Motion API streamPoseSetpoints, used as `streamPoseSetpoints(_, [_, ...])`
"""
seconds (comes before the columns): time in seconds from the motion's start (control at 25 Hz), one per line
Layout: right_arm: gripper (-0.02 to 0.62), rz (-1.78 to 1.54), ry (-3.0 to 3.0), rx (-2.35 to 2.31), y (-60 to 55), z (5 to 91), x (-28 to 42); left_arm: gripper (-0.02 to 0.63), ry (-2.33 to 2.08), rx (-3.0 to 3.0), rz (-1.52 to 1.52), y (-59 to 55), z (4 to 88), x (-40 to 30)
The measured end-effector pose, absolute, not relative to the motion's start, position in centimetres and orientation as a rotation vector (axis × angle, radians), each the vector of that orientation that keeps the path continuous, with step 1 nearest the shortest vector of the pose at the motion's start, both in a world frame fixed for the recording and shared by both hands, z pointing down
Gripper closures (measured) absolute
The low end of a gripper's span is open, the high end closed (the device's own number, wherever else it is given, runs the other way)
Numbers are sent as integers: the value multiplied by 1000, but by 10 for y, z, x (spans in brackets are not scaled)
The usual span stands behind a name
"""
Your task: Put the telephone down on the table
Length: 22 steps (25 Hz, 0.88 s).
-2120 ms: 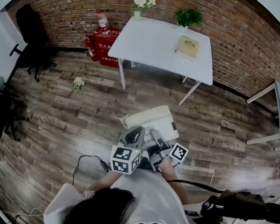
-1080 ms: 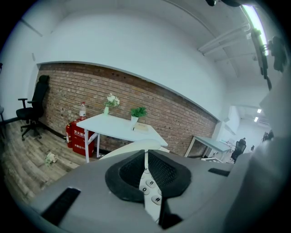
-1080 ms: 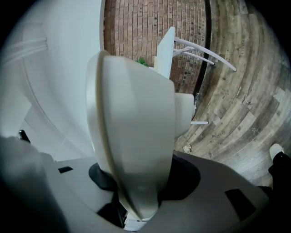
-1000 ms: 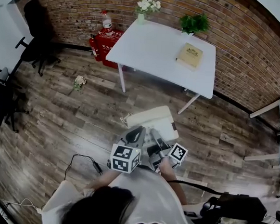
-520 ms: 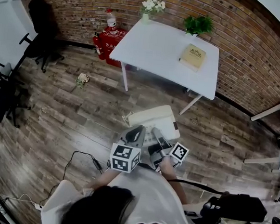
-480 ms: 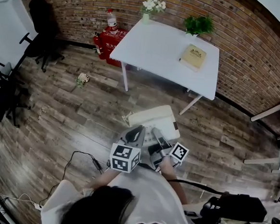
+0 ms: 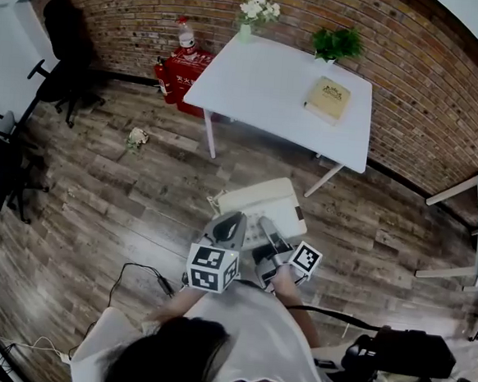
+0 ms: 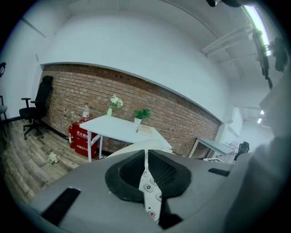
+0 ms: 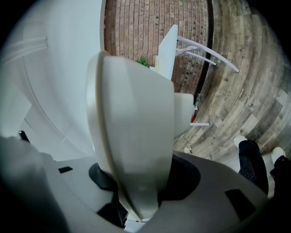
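Observation:
A cream desk telephone (image 7: 258, 206) hangs above the wooden floor, held from the near side by both grippers. My left gripper (image 7: 229, 227) is shut on its near edge; in the left gripper view a strip of keypad (image 8: 148, 195) shows between the black pads (image 8: 129, 175), which stand almost together. My right gripper (image 7: 270, 235) is shut on the telephone's thick cream body (image 9: 136, 123), which fills the right gripper view. The white table (image 7: 263, 93) stands ahead by the brick wall, well apart from the telephone.
On the table lie a tan book (image 7: 327, 99), a potted plant (image 7: 336, 44) and a vase of flowers (image 7: 255, 8). A red box (image 7: 178, 81) with a bottle sits beside its left leg. Office chairs (image 7: 62, 57) stand at left; a black cable (image 7: 146, 273) lies near my feet.
Only the head view has shifted slightly. Both grippers and the telephone keep their places.

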State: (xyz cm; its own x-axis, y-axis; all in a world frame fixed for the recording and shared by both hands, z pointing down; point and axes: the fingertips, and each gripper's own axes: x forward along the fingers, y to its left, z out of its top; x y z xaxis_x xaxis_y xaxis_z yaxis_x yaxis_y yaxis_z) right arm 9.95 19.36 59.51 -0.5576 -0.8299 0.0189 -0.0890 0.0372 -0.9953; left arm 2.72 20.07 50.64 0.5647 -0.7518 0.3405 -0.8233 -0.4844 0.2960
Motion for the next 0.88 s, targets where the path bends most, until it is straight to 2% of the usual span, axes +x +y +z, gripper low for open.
streamPoseSetpoints(0.88, [371, -1604, 1705, -947, 104, 601, 86, 565, -1286, 2335, 223, 95, 515, 9])
